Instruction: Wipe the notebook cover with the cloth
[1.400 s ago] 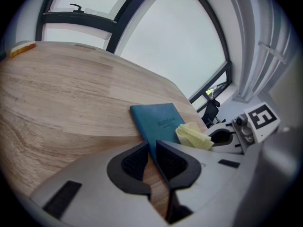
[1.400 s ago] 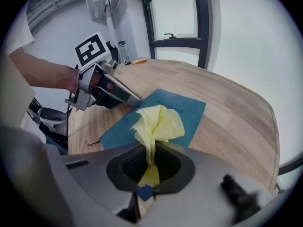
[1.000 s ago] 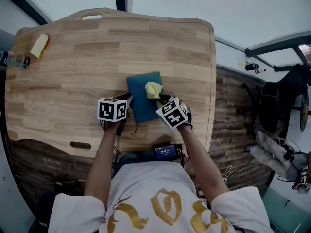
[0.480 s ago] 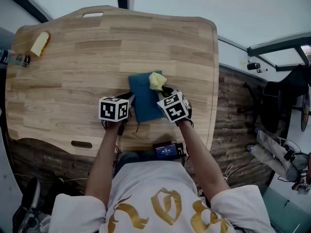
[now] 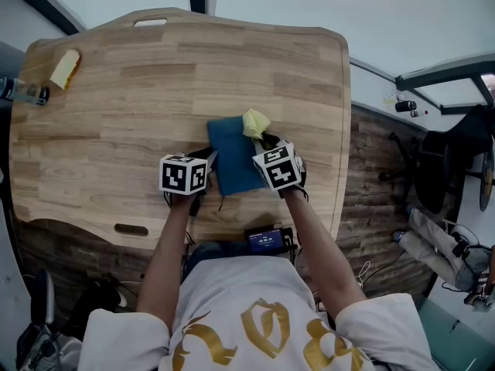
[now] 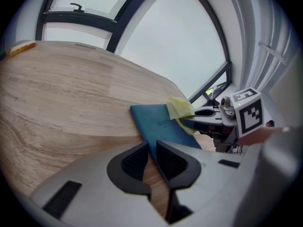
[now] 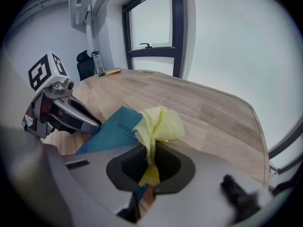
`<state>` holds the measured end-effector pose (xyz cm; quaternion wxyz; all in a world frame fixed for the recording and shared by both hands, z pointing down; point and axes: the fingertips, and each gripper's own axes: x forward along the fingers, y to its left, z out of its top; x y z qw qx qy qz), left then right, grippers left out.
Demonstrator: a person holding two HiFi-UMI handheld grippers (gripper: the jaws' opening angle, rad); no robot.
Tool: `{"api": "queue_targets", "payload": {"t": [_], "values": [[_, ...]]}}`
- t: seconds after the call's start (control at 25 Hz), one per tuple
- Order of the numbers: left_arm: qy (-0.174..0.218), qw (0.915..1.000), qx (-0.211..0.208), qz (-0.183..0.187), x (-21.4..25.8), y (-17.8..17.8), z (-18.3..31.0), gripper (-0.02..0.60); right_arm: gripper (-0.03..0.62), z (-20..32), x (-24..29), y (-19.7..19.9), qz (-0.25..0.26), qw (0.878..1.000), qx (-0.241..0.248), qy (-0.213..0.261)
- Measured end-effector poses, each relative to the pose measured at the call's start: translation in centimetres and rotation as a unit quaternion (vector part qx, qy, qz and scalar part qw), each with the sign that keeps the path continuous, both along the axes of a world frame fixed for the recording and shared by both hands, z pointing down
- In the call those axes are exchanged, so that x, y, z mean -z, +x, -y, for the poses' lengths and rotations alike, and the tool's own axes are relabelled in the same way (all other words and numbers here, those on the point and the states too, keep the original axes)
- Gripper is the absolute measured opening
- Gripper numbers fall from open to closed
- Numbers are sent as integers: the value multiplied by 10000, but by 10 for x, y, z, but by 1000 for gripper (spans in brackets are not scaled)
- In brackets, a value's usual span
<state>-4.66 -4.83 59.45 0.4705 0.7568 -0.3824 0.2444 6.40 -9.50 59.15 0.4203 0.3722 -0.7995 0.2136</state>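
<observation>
Wipe of notebook in progress.
Right tool clenched on cloth; left tool pinching notebook edge, presumably to prevent sliding on worktop.

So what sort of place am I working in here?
Most likely an office or lab workroom: a wooden table stands beside large dark-framed windows, with an office chair on the wood-pattern floor.

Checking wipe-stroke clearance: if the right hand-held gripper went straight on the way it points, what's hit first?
The way looks free. The right hand-held gripper, shut on the yellow cloth, points past the notebook over bare table. The left hand-held gripper sits off to one side. Depth is uncertain.
</observation>
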Motion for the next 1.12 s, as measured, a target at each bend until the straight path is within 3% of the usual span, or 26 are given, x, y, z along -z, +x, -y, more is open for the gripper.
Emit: {"api": "queue_targets", "payload": {"t": [0.44, 1.12], "values": [[-8, 10000, -4, -10, 0, 0, 0, 61, 38, 4, 1, -2, 107, 9999, -76, -88], [-5, 10000, 0, 3, 0, 1, 0, 63, 38, -1, -1, -39, 216, 9991, 335, -138]]}}
